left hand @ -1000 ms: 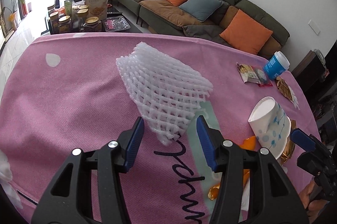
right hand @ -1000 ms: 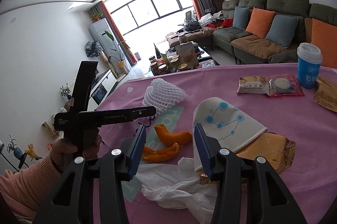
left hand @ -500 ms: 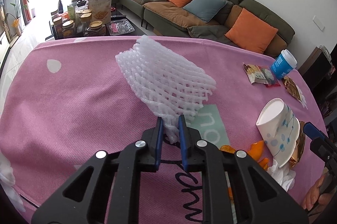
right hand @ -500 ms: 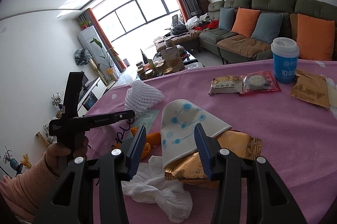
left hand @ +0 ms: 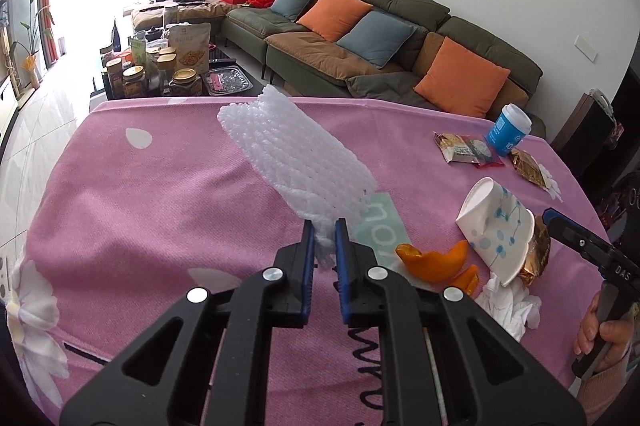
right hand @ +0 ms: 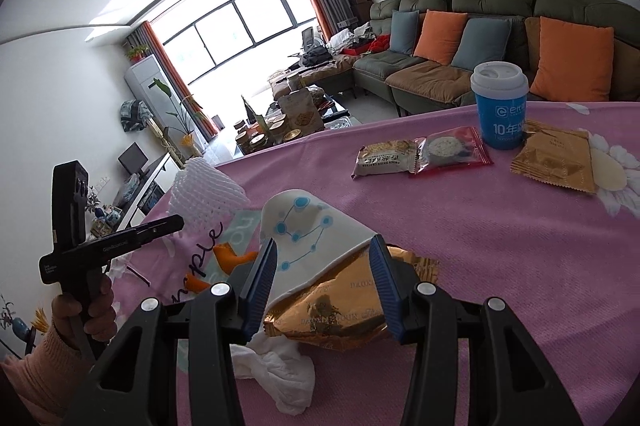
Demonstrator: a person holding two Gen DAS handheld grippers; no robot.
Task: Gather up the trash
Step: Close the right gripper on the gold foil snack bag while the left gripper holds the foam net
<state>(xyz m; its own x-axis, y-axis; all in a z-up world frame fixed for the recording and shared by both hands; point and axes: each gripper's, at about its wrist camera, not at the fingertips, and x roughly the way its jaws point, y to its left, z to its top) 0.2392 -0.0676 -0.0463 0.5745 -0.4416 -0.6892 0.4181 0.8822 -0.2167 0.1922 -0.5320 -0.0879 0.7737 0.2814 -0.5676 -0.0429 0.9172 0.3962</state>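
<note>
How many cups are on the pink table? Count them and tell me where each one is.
2. A crushed white paper cup lies on its side between the right gripper's open fingers; a lidded blue cup stands upright at the far edge.

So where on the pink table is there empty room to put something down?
The pink tablecloth is bare left of the foam net held by the left gripper. It is crowded on the right: paper cup, orange peel, tissue, gold wrapper.
</note>
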